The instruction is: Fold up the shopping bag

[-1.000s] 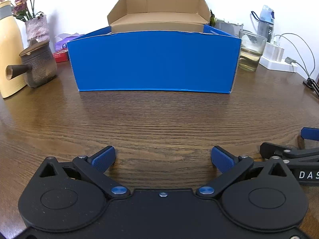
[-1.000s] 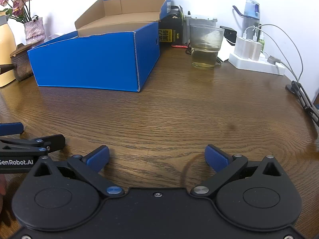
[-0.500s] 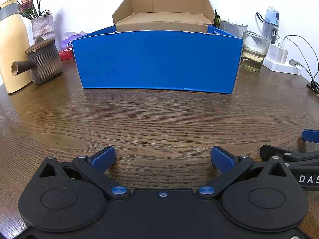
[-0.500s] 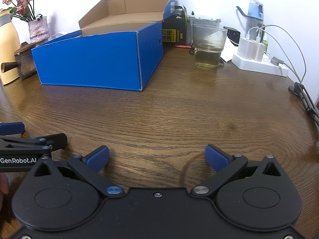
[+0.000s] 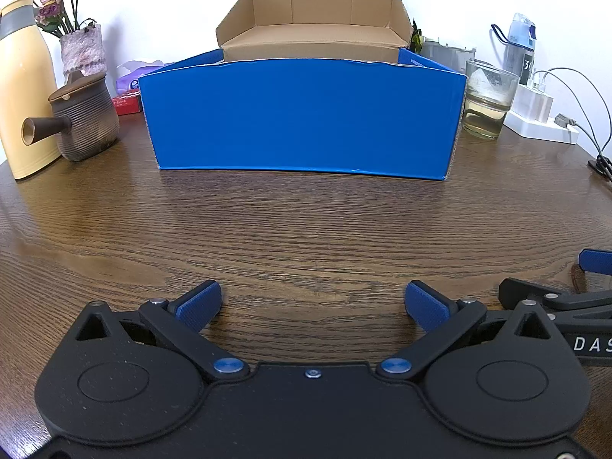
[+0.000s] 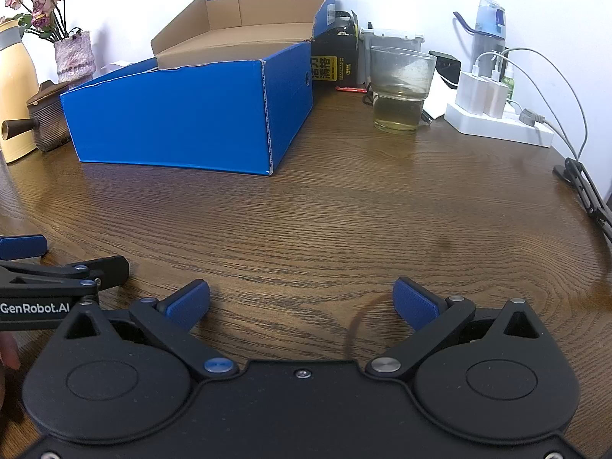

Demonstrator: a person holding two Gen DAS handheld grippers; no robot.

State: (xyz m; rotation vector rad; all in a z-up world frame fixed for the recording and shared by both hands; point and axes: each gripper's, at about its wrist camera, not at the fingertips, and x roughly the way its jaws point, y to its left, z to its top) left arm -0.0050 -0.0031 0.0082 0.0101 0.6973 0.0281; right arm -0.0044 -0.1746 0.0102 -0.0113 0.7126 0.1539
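Observation:
No shopping bag shows in either view. My left gripper [image 5: 313, 304] hovers low over the wooden table [image 5: 306, 229], open, with nothing between its blue pads. My right gripper [image 6: 301, 302] sits beside it, also open and empty. Part of the right gripper [image 5: 566, 298] shows at the right edge of the left wrist view. The left gripper [image 6: 46, 279] shows at the left edge of the right wrist view. An open blue cardboard box [image 5: 302, 114] stands ahead on the table with its lid tipped back; its inside is hidden by the front wall.
Left of the box stand a brown ribbed pot [image 5: 84, 118], a yellow jug [image 5: 23, 95] and a flower vase [image 5: 82, 51]. To the right are a glass of yellowish liquid [image 6: 399, 95], a white power strip with chargers [image 6: 497, 118], a water bottle [image 6: 489, 26] and a black clamp [image 6: 585, 191].
Both wrist views have tilted up and shifted slightly, so the box and the back objects sit lower and further right in frame. Both grippers stay open and empty.

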